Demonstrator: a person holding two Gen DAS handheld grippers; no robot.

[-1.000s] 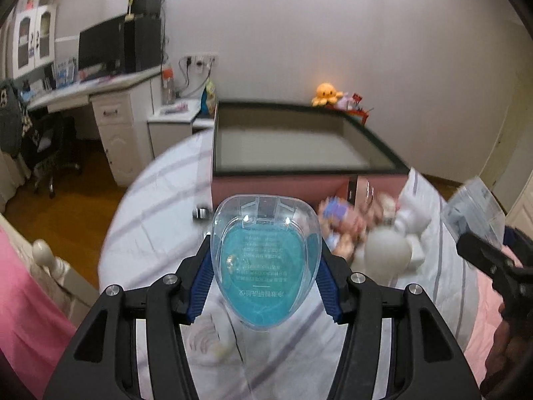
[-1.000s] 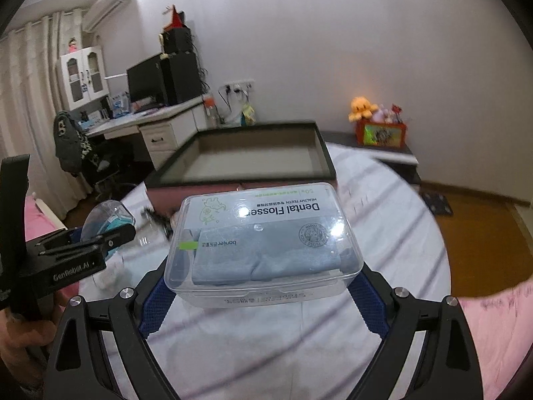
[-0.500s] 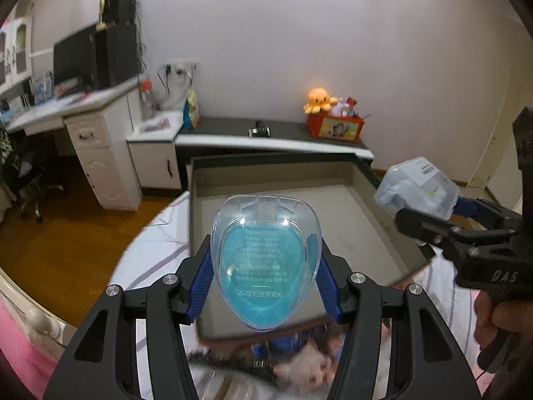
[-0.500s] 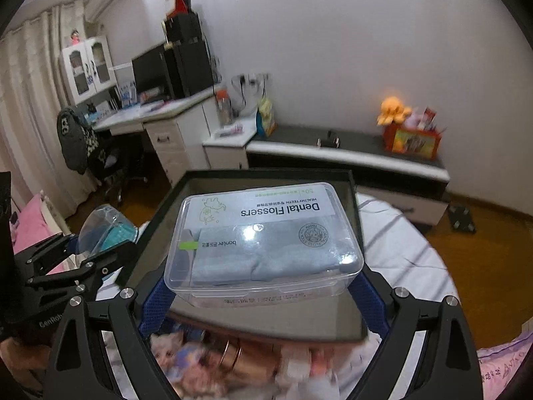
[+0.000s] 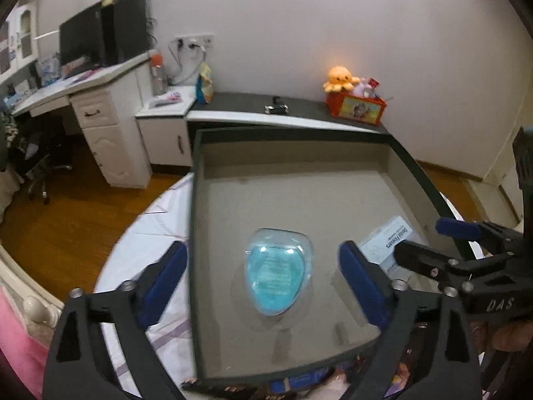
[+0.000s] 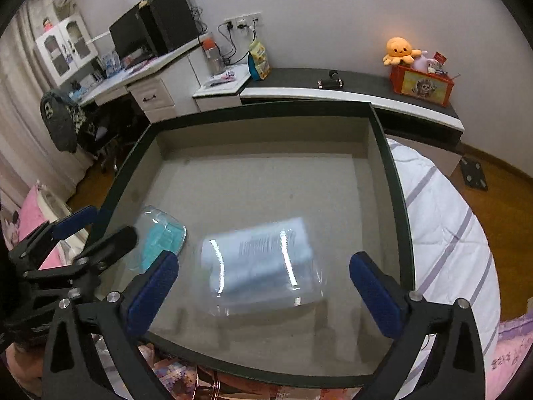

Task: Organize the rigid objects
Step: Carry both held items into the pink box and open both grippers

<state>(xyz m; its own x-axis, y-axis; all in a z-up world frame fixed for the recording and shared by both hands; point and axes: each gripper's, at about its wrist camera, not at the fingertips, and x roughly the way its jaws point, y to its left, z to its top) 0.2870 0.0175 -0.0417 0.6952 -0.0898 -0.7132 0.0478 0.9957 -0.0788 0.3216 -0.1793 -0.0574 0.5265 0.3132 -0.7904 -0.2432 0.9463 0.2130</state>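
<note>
A large box with a dark rim [image 5: 196, 233] [image 6: 396, 200] and grey floor lies on the bed. A clear heart-shaped case with a blue insert [image 5: 276, 275] [image 6: 160, 238] lies inside it. A clear box of dental flossers [image 6: 263, 263] [image 5: 386, 240] is beside it in the box, blurred with motion. My left gripper [image 5: 263, 283] is open and empty above the heart-shaped case. My right gripper [image 6: 263, 296] is open and empty above the flosser box.
The bed has a white striped cover [image 6: 443, 220]. Toys and packets [image 6: 186, 378] lie at the box's near edge. Beyond are a white desk [image 5: 100, 100], a low dark shelf [image 5: 286, 113] with a red box [image 5: 354, 108], and wooden floor [image 5: 66, 220].
Both grippers have opened and let go of their loads. The heart-shaped case and the flosser box have dropped from the jaws into the box. The grippers came closer over the box.
</note>
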